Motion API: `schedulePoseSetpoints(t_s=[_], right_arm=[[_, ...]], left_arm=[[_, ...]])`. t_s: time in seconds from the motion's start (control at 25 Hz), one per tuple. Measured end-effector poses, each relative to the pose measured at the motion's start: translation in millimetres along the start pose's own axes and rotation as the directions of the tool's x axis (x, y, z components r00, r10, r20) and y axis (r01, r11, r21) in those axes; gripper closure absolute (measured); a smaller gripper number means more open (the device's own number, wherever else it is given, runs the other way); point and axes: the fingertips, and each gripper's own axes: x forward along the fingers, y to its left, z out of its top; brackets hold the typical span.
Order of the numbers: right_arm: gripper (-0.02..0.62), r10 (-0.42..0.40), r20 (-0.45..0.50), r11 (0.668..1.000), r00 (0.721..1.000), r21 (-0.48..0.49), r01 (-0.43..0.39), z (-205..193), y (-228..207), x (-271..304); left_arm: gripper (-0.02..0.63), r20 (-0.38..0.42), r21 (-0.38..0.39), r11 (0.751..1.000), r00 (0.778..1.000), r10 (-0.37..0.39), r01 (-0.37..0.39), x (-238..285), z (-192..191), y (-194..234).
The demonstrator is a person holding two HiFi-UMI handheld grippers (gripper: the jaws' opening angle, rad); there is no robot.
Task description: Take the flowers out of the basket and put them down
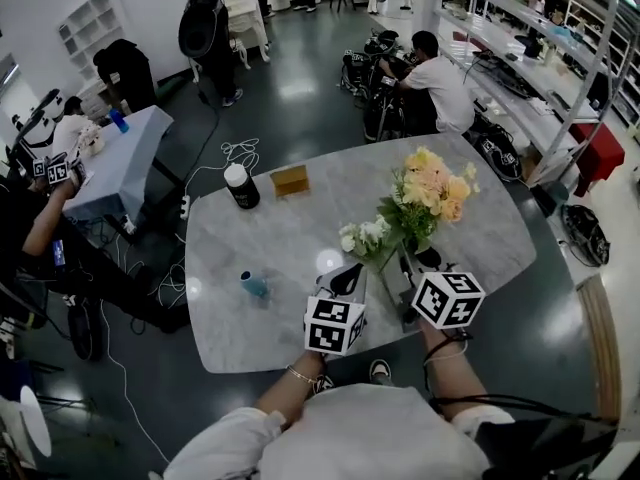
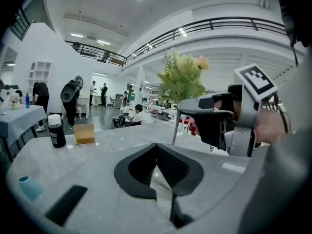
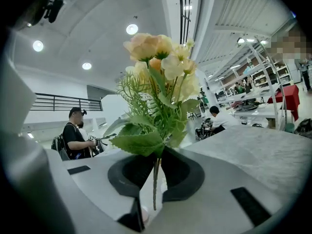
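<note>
Right tool (image 3: pixel 156 167) grips flowers (image 3: pixel 161 77) by the stem, blooms directly above.

Peach-yellow flowers (image 3: pixel 161 52) w/ green leaves (image 3: pixel 139 143), grey marbled table (image 1: pixel 270 258), blk bottle (image 1: pixel 241 190) w/ white cap (image 1: pixel 236 173), tan box (image 1: pixel 290 180).

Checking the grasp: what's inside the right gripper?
One thin green stem of the yellow-orange bouquet, pinched by the right gripper. Leaves cover the stem's upper part.

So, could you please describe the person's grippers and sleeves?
Both the left gripper and the right gripper are light grey with black jaw linings, each carrying a white cube of black square markers. The sleeves are pale grey; a thin bracelet circles the left wrist.
</note>
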Motion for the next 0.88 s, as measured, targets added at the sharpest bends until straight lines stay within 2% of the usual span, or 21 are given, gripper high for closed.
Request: schedulePoseSetpoints(t_s=[0.24,0.44,0.72,0.88], right_arm=[[0.551,-0.089,0.008,0.995,0.996,0.041,0.088,-0.7,-47.4,-28.0],[0.551,-0.138,-0.016,0.989,0.990,0.059,0.138,-12.4,-79.9,-49.4],[0.551,-0.145,-0.095,0.987,0.985,0.063,0.151,-33.1,-111.7,-64.9],[0.551,-0.126,-0.148,0.989,0.981,0.064,0.137,-49.0,-123.8,-64.4]], left_arm=[[0.595,-0.045,0.016,0.997,0.996,-0.079,0.080,27.1,-13.8,-44.0],[0.595,-0.074,-0.014,0.994,0.991,-0.110,0.109,47.7,-28.7,-69.1],[0.595,-0.065,-0.060,0.996,0.995,-0.077,0.073,73.3,-33.7,-83.4],[0.595,-0.089,-0.074,0.996,0.994,-0.061,0.054,89.0,-44.6,-85.8]])
